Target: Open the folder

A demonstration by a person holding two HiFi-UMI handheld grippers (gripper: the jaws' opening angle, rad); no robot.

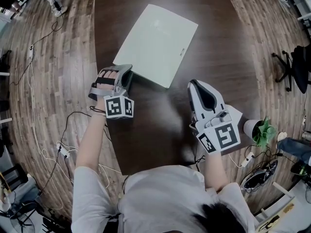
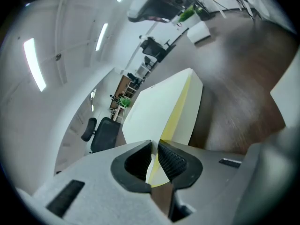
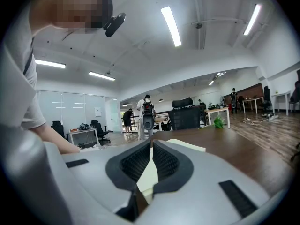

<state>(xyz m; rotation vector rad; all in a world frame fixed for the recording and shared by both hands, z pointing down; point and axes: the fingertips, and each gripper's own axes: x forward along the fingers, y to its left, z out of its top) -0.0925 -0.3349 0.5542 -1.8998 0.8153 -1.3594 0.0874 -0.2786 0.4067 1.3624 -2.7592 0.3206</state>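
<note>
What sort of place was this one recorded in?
Probably an open-plan office: desks and black office chairs stand under ceiling strip lights, and the folder lies on a dark wooden table.

- Head view: from overhead, steeply down onto dark brown wooden table (image 1: 218, 52) and pale green flat card folder (image 1: 156, 43).
- Left gripper view: tilted, close against folder's corner.
- Right gripper view: low, level across tabletop; folder shared by all.

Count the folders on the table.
1. The pale folder lies far out on the dark table, its near edge pinched in the left gripper; none seems hidden.
</note>
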